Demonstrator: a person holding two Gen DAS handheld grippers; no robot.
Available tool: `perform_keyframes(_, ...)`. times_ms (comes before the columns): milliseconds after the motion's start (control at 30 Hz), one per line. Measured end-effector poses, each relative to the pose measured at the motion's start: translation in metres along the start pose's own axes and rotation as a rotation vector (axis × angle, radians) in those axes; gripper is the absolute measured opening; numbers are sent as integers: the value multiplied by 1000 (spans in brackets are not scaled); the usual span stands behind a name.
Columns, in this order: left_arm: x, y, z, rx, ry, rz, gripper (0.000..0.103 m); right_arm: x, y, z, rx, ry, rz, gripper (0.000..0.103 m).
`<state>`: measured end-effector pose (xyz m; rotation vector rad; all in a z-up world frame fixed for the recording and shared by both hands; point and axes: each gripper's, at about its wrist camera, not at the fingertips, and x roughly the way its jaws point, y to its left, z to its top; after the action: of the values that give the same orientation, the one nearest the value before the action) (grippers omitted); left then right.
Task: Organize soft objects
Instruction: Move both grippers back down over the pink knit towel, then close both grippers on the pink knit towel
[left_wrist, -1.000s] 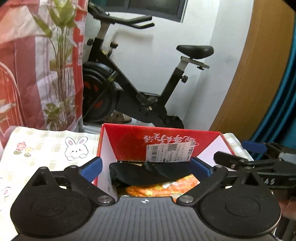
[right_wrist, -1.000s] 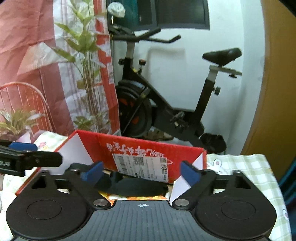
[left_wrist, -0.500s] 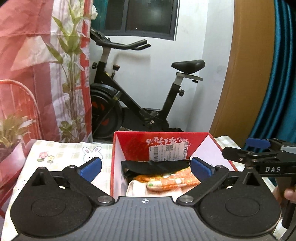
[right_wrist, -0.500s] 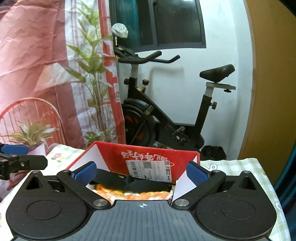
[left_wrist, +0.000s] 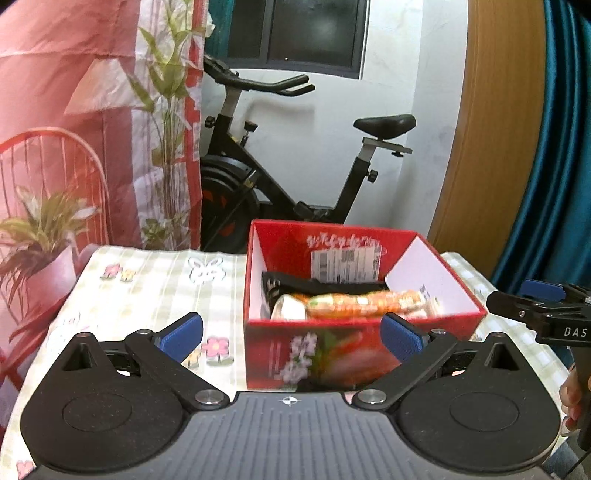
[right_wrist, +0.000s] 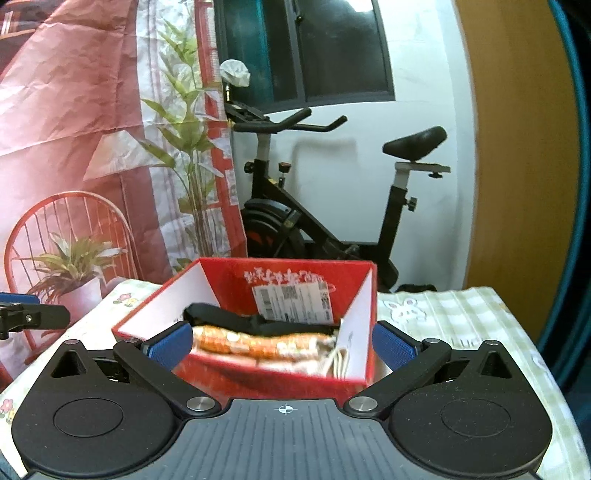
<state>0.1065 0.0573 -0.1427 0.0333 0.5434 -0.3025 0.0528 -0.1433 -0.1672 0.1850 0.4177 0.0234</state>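
Both hand-held grippers stand with blue-padded jaws spread wide and nothing between them: the left gripper (left_wrist: 291, 334) and right gripper (right_wrist: 282, 345) both sit just short of the open red cardboard box (left_wrist: 436, 317) on the pale checked tablecloth (left_wrist: 155, 280). Inside the box, a rolled orange patterned cloth (left_wrist: 365, 301) lies in front of a black fabric item (right_wrist: 236, 317); whatever sits lower is hidden by the blurred front wall. A black exercise bike (left_wrist: 280, 192) stands behind the box.
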Motion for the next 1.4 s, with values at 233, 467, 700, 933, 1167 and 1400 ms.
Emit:
perform_keyframes(233,-7,-2,-38,-15,42,1,103,-22,8,-42,-29,0,-25,103)
perform_keyframes(467,2,0,-70,-61,116,-52,103,-23,17,-85,-77,83,-21,103)
perform_keyframes(700,16,5,-81,-80,145,-49,103,-19,7,-93,-32,99,-52,102)
perform_keyframes(933,56,10,-73,-20,186,-94,95,1,-25,-90,22,96,-102,100)
perform_keyframes(1167,86,16,-74,-28,192,-123,92,29,-40,-81,25,91,-73,94)
perform_keyframes(1400,106,15,-90,-99,257,-195,73,55,-36,-92,73,171,-18,93)
